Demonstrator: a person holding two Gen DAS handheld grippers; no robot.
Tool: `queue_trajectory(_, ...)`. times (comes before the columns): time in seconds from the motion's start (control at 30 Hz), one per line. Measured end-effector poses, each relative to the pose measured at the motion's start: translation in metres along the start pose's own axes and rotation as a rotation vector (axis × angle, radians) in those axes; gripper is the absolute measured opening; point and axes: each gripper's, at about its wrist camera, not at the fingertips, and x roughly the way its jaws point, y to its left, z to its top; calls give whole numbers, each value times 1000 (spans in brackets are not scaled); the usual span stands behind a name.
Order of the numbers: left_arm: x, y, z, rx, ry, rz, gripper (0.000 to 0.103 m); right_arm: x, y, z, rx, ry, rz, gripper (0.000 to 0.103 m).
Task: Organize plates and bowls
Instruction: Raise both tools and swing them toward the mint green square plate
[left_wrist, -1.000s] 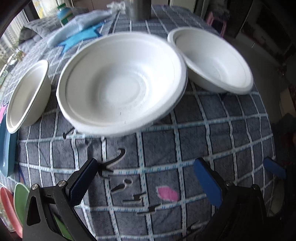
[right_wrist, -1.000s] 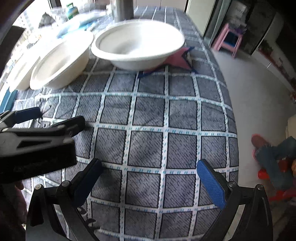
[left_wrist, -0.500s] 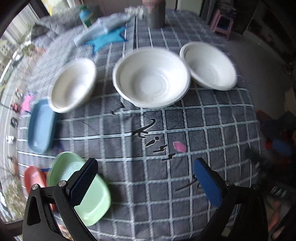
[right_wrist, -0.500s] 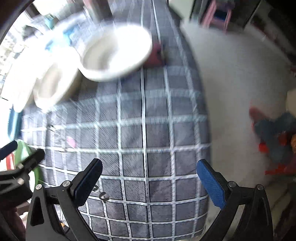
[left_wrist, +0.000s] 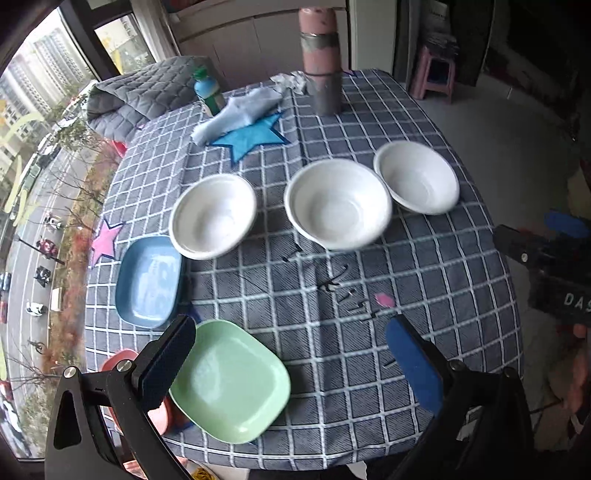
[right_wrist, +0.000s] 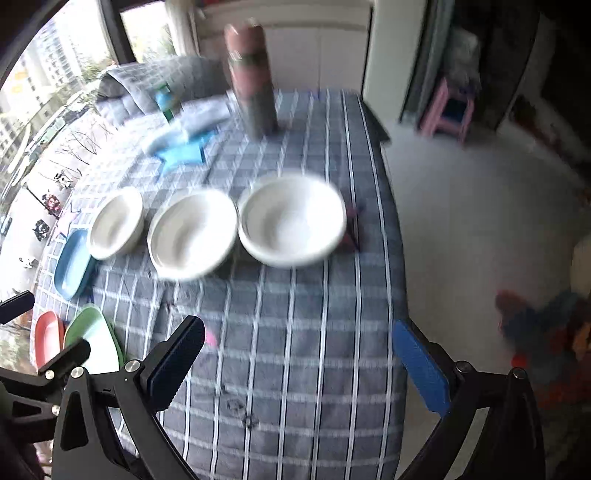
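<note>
Clearly three white bowls (left_wrist: 338, 203) in row, upright, unstacked.

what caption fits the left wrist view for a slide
Open left gripper above a checked tablecloth with three white bowls and coloured plates.

Three white bowls (right_wrist: 291, 219) sit in a row on the checked cloth (right_wrist: 295, 332). The right gripper (right_wrist: 295, 354) is wide open above it.

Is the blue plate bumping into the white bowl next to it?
Cannot tell. In the left wrist view the left white bowl's rim overlaps the blue plate's corner, with no gap showing, but it may only overhang. The right wrist view is too blurred to settle it.
</note>
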Motion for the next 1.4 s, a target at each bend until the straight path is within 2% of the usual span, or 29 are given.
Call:
queue_trajectory(0.07,5,7,6,5,16,7,103,10,11,4,-27,52,-18,102)
queue_trajectory(0.13,11,10,9,28,56,25,103,30,22,4,-48,165,-49,102)
queue_trajectory(0.2,14,16,13,26,73,18,103,35,26,0,-49,214,-43,102)
queue_trajectory(0.37,22,35,20,17,90,13,103,30,36,-8,-73,225,-31,102)
queue_trajectory(0.57,31,57,18,-5,126,-31,103,31,48,0,-72,262,-47,102)
queue_trajectory(0.67,25,70,20,-31,91,-40,103,14,52,11,-57,185,-54,102)
queue_trajectory(0.73,16,78,22,-57,47,-60,103,-11,53,22,-26,51,-52,102)
queue_trajectory(0.8,11,88,22,-86,14,-77,103,-38,60,28,-35,-143,-120,102)
queue_trajectory(0.83,14,91,21,-95,22,-91,103,-43,64,27,-47,-192,-159,102)
queue_trajectory(0.87,17,92,22,-99,37,-105,103,-40,69,24,-64,-199,-206,102)
queue_trajectory(0.9,22,93,20,-98,60,-128,103,-25,75,21,-96,-116,-231,102)
queue_trajectory(0.97,29,90,16,-71,100,-130,103,3,84,14,-152,69,-203,102)
queue_trajectory(1.03,31,83,13,-20,133,-103,103,16,89,5,-170,150,-190,102)
queue_trajectory(1.13,23,82,9,1,101,-98,103,4,89,12,-139,129,-139,102)
queue_trajectory(1.2,19,85,8,-7,83,-89,103,-19,89,28,-96,45,-108,102)
queue_trajectory(1.3,22,95,2,-46,101,-100,103,-39,92,40,-57,-64,-82,102)
queue_trajectory(1.33,24,96,0,-57,108,-106,103,-35,91,40,-44,-44,-58,102)
queue_trajectory(1.4,28,100,-5,-81,129,-115,103,-8,94,38,-26,111,-5,102)
